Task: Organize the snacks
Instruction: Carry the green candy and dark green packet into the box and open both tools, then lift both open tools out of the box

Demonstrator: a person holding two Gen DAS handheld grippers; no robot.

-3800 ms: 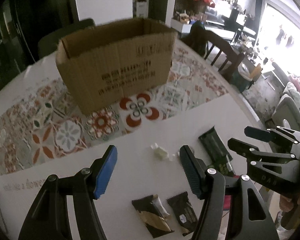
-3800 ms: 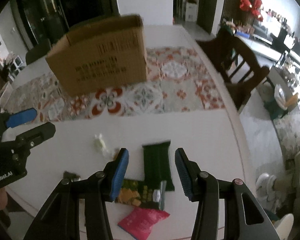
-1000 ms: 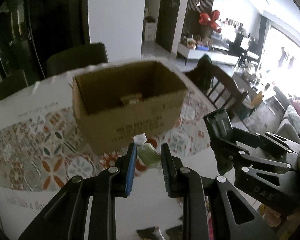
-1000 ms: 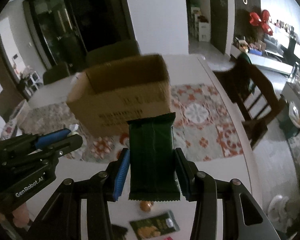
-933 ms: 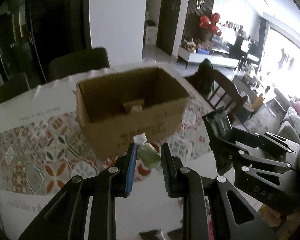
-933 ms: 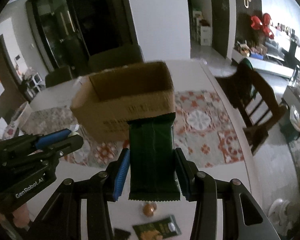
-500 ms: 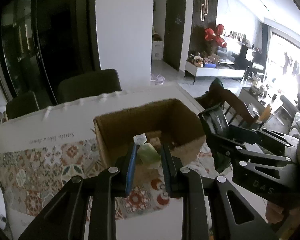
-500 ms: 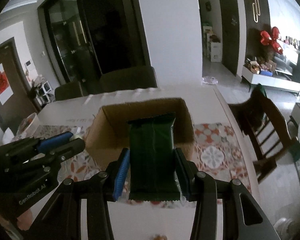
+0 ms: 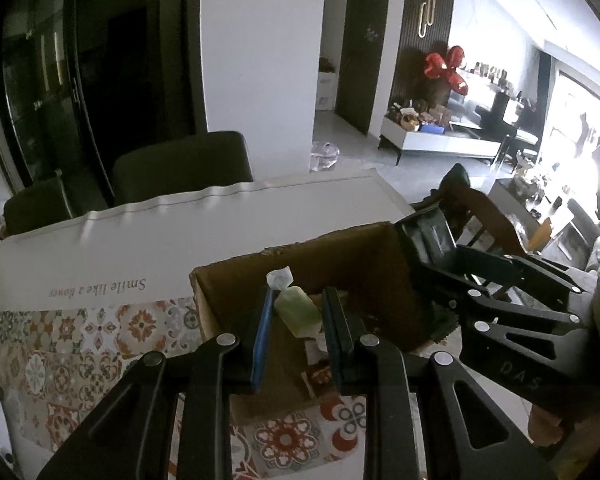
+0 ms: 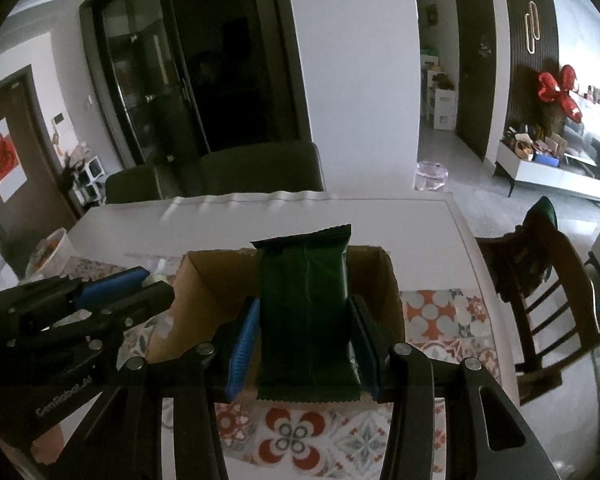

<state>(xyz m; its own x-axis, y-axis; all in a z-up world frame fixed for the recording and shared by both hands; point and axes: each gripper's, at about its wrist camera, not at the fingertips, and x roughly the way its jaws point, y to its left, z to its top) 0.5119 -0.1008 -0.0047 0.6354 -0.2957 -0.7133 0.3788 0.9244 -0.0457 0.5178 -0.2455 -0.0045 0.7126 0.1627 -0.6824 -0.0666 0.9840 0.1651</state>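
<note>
An open cardboard box (image 9: 364, 264) stands on the patterned table runner; it also shows in the right wrist view (image 10: 204, 280). My left gripper (image 9: 298, 316) is shut on a small pale green wrapped candy (image 9: 296, 310) and holds it over the box's opening. My right gripper (image 10: 304, 320) is shut on a dark green snack packet (image 10: 306, 304), upright, above the box's near wall. The right gripper (image 9: 432, 256) with its packet (image 9: 428, 236) appears at the box's right edge in the left wrist view. Several small snacks (image 9: 320, 372) lie inside the box.
The white table (image 9: 180, 240) has a tiled-pattern runner (image 9: 80, 344). Dark chairs (image 9: 180, 164) stand behind the table, a wooden chair (image 10: 548, 280) at its right. A bowl (image 10: 48, 252) sits at the table's left end.
Both grippers picked up their snacks from the table, rose and moved forward; they now hold them over the box opening instead of in front of the box.
</note>
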